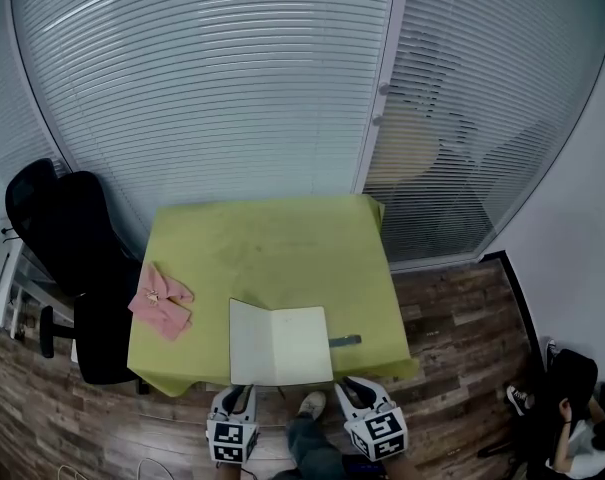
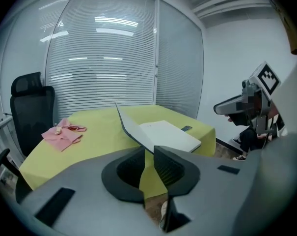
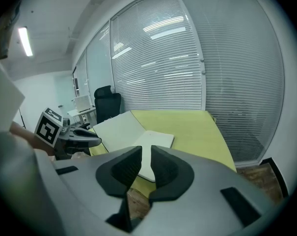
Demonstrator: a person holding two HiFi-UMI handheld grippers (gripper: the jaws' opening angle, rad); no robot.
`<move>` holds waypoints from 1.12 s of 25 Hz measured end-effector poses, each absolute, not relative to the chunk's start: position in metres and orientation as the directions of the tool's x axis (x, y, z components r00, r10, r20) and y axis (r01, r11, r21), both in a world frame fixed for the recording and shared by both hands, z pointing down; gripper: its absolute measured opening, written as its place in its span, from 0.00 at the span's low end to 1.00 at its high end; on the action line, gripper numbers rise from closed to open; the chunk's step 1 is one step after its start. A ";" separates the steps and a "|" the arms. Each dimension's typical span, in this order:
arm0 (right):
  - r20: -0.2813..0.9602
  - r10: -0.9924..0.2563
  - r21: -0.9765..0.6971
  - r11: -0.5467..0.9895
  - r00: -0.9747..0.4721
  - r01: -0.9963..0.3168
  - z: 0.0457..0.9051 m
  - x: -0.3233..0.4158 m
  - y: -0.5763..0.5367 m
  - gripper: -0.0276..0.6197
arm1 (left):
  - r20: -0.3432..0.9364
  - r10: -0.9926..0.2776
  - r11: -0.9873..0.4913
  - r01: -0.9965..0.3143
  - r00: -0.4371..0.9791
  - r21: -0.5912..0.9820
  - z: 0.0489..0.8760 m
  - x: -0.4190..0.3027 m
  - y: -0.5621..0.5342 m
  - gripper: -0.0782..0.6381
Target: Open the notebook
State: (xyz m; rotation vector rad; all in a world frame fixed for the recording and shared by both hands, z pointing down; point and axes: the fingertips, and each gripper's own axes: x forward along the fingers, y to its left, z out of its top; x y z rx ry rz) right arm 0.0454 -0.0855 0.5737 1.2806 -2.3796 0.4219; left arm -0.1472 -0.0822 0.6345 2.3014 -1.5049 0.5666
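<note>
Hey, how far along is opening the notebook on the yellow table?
Mostly done: the notebook lies open at the table's near edge, blank pages showing. In hand: nothing; the left gripper and right gripper hover there, jaws slightly apart and empty. Left: its cover looks tilted up in the left gripper view, so it may need laying flat.

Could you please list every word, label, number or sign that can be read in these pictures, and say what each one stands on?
No readable text appears in any of the views.
Notebook: the open pages show no writing.
Square markers: black-and-white patterns on the gripper cubes, not words or numbers.
Small grey item beside the notebook: too small to tell whether it bears any print.
</note>
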 end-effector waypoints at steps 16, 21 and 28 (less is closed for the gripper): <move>0.520 -0.686 -0.088 0.549 -0.509 -0.831 0.592 0.042 -0.104 0.15 | 0.528 -0.779 -0.178 -0.927 0.338 0.330 0.679 -0.173 -0.081 0.24; 0.528 -0.679 -0.091 0.552 -0.510 -0.829 0.595 0.042 -0.111 0.15 | 0.536 -0.774 -0.158 -0.923 0.336 0.351 0.687 -0.176 -0.083 0.25; 0.531 -0.674 -0.094 0.555 -0.513 -0.826 0.598 0.044 -0.116 0.15 | 0.544 -0.763 -0.094 -0.893 0.349 0.441 0.702 -0.179 -0.088 0.27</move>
